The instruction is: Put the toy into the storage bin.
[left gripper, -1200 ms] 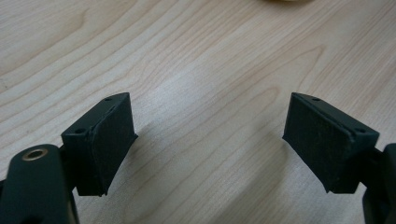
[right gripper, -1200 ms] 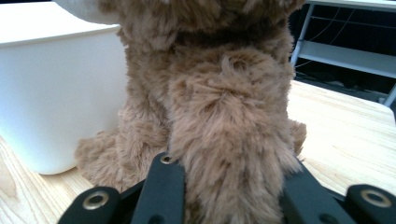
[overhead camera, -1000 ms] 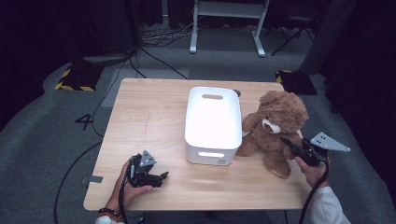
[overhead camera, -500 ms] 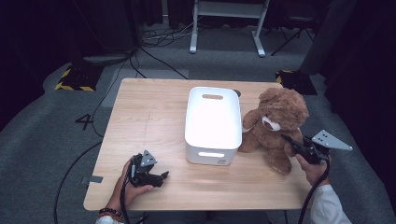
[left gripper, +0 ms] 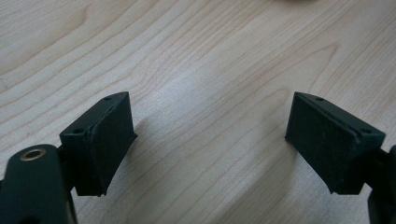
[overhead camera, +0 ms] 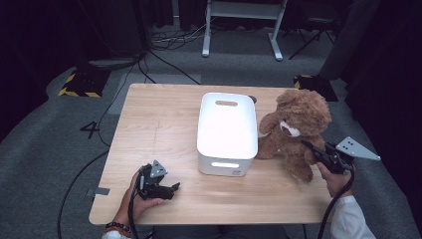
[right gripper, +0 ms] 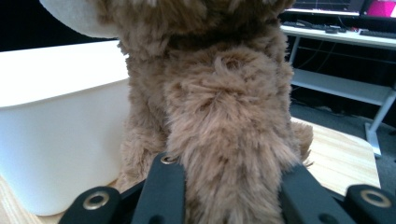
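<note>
The right gripper (overhead camera: 312,150) grasps the teddy bear (overhead camera: 293,127) by its soft, light leg; the left gripper (overhead camera: 169,189) rests released.

You see the table (overhead camera: 164,119) lit brightly from above, while the floor around stays dim. The white bin (overhead camera: 226,129) glares slightly. In the right gripper view the bear's fur (right gripper: 224,116) looks soft and blurred.

A lab or studio: dark curtains, grey carpet, floor cables (overhead camera: 164,59), hazard-taped plates (overhead camera: 79,84) at upper left.
</note>
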Tool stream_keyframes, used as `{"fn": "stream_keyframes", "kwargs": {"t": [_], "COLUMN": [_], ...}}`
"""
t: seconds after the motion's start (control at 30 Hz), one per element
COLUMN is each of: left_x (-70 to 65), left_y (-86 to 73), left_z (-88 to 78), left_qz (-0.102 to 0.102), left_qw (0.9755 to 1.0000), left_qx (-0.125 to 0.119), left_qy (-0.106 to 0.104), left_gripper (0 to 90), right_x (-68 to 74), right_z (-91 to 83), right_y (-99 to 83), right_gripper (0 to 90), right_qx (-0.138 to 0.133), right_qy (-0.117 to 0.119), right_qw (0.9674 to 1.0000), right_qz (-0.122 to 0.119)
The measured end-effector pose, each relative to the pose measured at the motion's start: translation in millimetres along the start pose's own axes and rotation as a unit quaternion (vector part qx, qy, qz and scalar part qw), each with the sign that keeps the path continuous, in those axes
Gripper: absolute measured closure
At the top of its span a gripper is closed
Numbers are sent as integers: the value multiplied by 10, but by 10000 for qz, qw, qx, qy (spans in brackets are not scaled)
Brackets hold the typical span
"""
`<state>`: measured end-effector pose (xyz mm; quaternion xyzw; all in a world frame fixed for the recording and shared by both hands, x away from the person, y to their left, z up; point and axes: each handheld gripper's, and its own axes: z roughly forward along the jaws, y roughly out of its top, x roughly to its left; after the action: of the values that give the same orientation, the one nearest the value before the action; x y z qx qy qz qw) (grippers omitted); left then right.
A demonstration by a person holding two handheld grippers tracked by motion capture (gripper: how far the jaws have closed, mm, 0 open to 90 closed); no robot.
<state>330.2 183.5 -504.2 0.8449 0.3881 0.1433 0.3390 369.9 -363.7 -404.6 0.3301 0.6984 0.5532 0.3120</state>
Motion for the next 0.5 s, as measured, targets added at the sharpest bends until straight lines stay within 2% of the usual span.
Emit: {"fn": "stream_keyframes", "kwargs": {"t": [0.27, 0.5], "left_x": [-4, -5], "left_y": [0, 5], "left_z": [-1, 8], "left_qz": [-16, -33], "left_qw": [10000, 10000], "left_qx": [-1, -10], "left_qy": [28, 10], "left_gripper": [153, 150], "right_x": [2, -19], "right_z": [-4, -54], "right_y": [106, 211], "right_gripper": [773, 773], "right_qx": [-70, -208], "right_qy": [48, 66], "right_qw": [10000, 9998], "right_qz": [-32, 32]}}
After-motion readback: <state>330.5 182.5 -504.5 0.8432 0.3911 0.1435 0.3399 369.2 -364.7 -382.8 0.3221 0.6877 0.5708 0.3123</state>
